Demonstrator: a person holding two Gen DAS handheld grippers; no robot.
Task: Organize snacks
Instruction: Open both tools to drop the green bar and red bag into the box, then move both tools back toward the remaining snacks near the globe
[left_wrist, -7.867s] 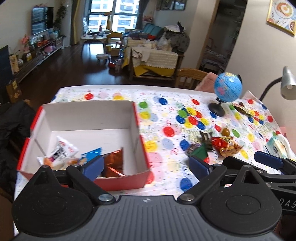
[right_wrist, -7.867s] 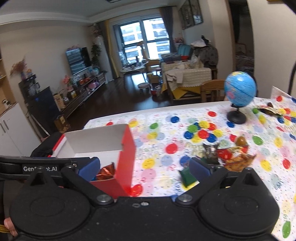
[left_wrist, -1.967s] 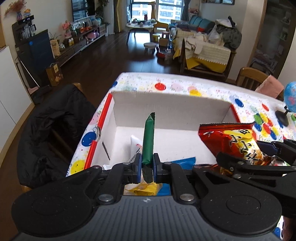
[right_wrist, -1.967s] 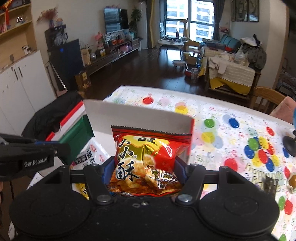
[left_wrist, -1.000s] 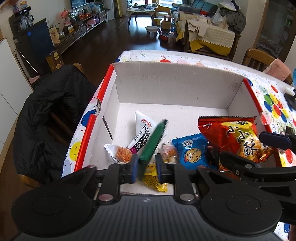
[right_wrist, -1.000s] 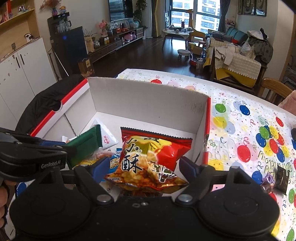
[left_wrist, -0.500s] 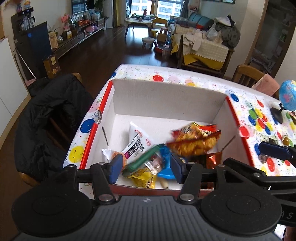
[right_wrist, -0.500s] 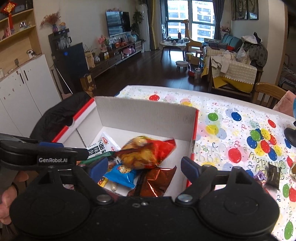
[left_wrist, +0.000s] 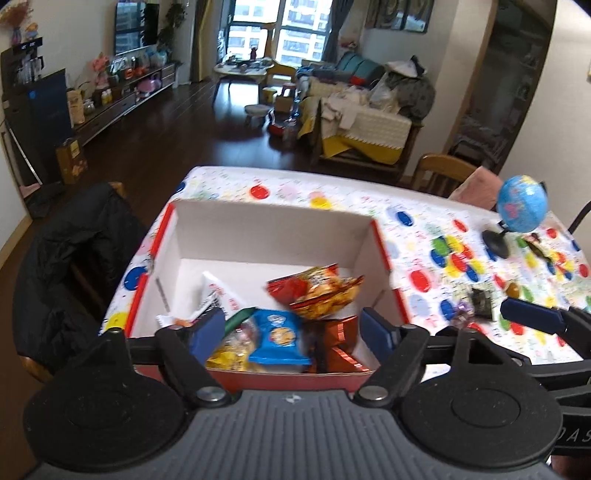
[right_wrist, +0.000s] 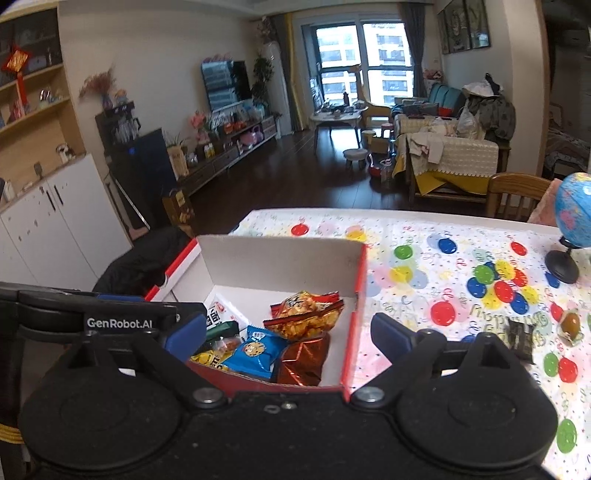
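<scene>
1. Snacks (left_wrist: 314, 291) lie heaped inside the box (left_wrist: 273, 232); a few loose ones (right_wrist: 521, 338) sit on the table (right_wrist: 406, 295).
2. Left gripper (left_wrist: 295, 328) and right gripper (right_wrist: 288, 332) hover spread wide, empty.
3. Next, probably fetch those strays beside the globe (left_wrist: 521, 203).

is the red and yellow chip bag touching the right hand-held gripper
Apart. The right wrist view shows the chip bag lying in the box, clear of both open fingers of the right hand-held gripper.

Blue globe (left_wrist: 521, 203) on spotted tablecloth (left_wrist: 417, 236), black jacket (left_wrist: 70, 251) on chair
</scene>
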